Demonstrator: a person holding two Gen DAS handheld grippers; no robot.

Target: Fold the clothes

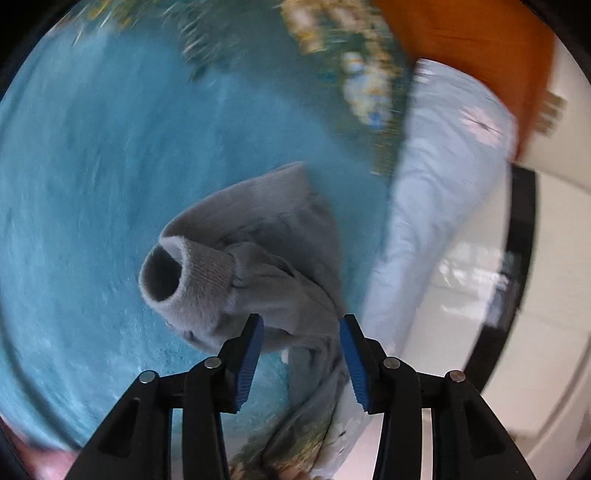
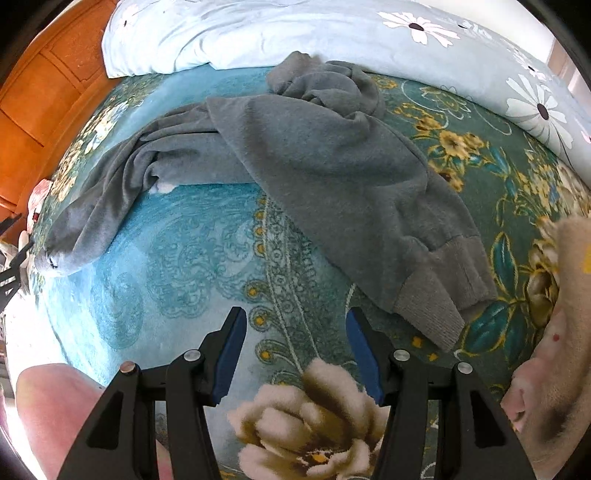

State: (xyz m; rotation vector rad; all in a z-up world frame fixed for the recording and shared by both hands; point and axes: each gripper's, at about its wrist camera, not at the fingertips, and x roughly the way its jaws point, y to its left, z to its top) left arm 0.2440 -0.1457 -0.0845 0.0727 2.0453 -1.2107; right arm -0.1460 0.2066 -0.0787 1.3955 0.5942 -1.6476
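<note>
Between my left claw's [image 1: 301, 356] blue pads [image 1: 251, 362] runs a bunched fold of the grey sweatshirt [image 1: 258, 273], yet the pads stand apart on either side of it and do not press it: that claw is released, with cloth lying loose in the gap. From the left wrist view, the sweatshirt's ribbed cuff [image 1: 173, 273] gapes round and hollow at ten o'clock from the pads, and the rest of the sleeve heaps up toward twelve o'clock. It all lies on the teal blanket [image 1: 81, 206]; the picture is smeared with motion, so the blanket's pattern is hard to read there. A pale blue quilt [image 1: 443, 192] runs from one o'clock down to four o'clock, with orange wood [image 1: 472, 48] behind it.

My right claw [image 2: 295, 354] is released too, jaws wide, with nothing between them but the flowered blanket [image 2: 184, 266]. In its view the sweatshirt [image 2: 332, 162] sprawls from nine o'clock across the middle to two o'clock. One sleeve [image 2: 388, 221] slants down to a ribbed cuff [image 2: 428, 314] just beside my right pad, at one o'clock, not touching it. The quilt with white daisies [image 2: 258, 33] fills twelve o'clock; a wooden cabinet [image 2: 44, 96] sits at ten o'clock.
</note>
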